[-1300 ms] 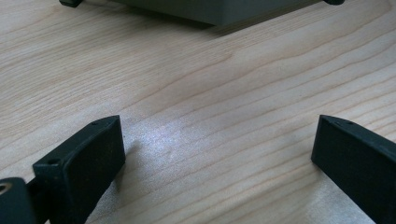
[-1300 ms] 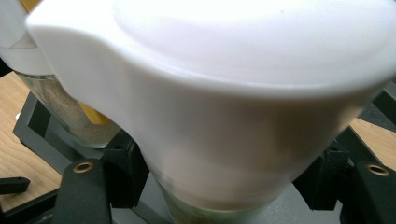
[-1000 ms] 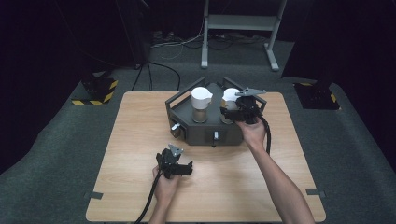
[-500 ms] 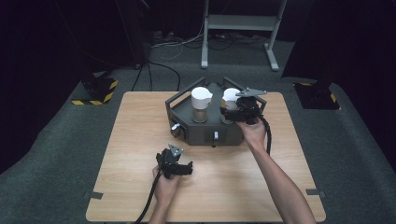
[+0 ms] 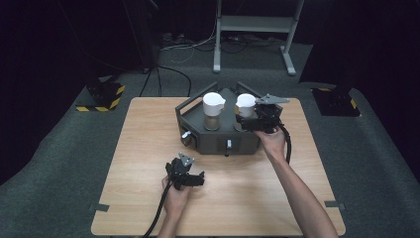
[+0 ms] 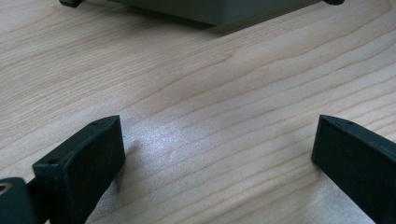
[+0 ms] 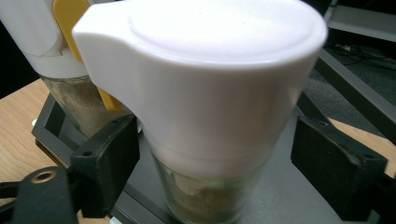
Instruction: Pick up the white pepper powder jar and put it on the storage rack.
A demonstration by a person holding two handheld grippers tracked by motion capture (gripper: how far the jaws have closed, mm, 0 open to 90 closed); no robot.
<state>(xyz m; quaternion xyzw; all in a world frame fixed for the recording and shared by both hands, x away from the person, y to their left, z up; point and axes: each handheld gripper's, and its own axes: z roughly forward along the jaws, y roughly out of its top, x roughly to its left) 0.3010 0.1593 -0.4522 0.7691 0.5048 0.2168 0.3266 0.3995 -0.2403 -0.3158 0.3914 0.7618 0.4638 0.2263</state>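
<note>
From above, we see our right gripper point(image 5: 253, 121) at the right-hand jar point(image 5: 245, 110), which stands on the dark grey rack point(image 5: 218, 141) at the far side of the table point(image 5: 143, 148). Its jaws have just been opening, with that jar between them, so we judge the jar set down and released, leaving the hand free to back off. A second white-capped jar point(image 5: 213, 110) stands on the rack just left of the claw. Our left gripper point(image 5: 190, 178) rests low on the table near us, well apart from the rack.

Along the left gripper's jaws, we see them spread wide over bare wood, nothing between them, the rack's edge point(image 6: 219, 11) ahead.

Along the right gripper's jaws, the white cap point(image 7: 205, 79) sits between them, and neither pad seems to press the glass: gaps show on both sides. Below the cap the glass holds a pale brownish powder point(image 7: 205, 200). Beyond the left jaw, the other jar point(image 7: 70, 93) holds a similar powder and shows a yellow tab.
</note>
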